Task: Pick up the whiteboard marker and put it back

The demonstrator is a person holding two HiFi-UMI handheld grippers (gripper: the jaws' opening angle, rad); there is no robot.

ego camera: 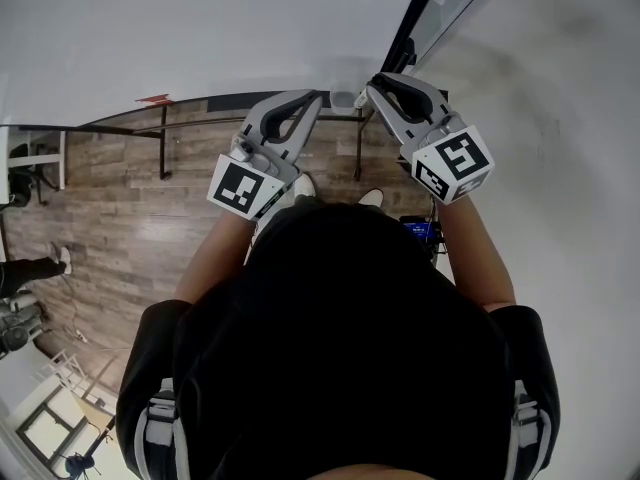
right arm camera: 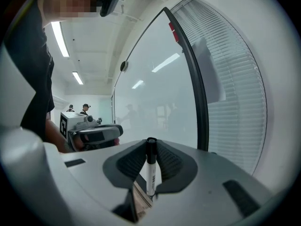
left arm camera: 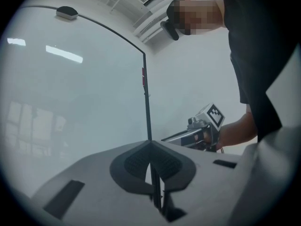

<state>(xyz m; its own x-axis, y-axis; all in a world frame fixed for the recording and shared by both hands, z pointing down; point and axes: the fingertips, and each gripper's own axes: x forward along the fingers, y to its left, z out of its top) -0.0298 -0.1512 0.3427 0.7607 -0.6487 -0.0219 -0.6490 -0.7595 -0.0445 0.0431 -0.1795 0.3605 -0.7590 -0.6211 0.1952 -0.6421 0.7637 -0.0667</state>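
Only right gripper view, tongs [right arm camera: 150,147] clamping marker [right arm camera: 150,171] (black-capped)

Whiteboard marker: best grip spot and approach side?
Grip the whiteboard marker on its white barrel, just below the black cap, pads squeezing across its width from the side. It is a slim straight cylinder standing upright, cap up; the right gripper holds it that way.

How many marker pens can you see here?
1. The whiteboard marker stands upright, clamped in the right gripper. Others may lie out of sight.
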